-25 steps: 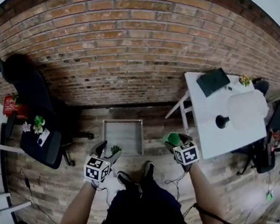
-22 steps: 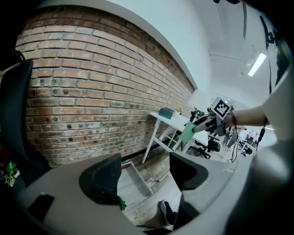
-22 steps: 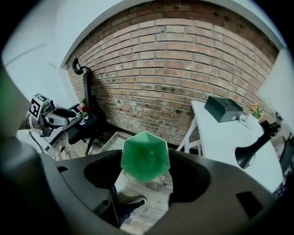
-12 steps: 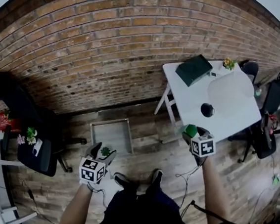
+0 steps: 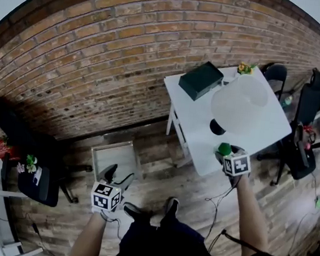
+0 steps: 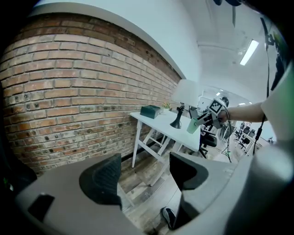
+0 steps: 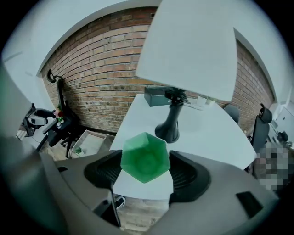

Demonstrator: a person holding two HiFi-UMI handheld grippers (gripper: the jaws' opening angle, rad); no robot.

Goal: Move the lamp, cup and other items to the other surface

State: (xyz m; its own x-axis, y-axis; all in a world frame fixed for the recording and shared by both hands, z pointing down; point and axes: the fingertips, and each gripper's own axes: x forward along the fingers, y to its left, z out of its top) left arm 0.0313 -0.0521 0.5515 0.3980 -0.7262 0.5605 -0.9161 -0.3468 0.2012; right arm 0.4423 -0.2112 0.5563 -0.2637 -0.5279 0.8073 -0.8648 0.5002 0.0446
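Observation:
My right gripper [image 5: 225, 154] is shut on a green faceted cup [image 7: 144, 157], whose sides sit between the two black pads. It hovers at the near edge of the white table [image 5: 194, 128]. The lamp [image 5: 239, 104], with a white shade and a black base [image 7: 167, 128], stands on that table just beyond the cup. My left gripper [image 6: 144, 172] is open and holds nothing. It hangs over the wooden floor near my feet, and its view shows the cup [image 6: 193, 125] far off at the table.
A dark green box [image 5: 201, 79] and a small plant [image 5: 245, 67] sit at the table's far side by the brick wall. A grey tray [image 5: 114, 157] lies on the floor. A black chair [image 5: 35, 177] bearing small items is at left; office chairs [image 5: 299, 150] at right.
The white table has come closer in the head view. My right gripper has carried the green cup up to the table's near edge. My left gripper has followed along above the floor.

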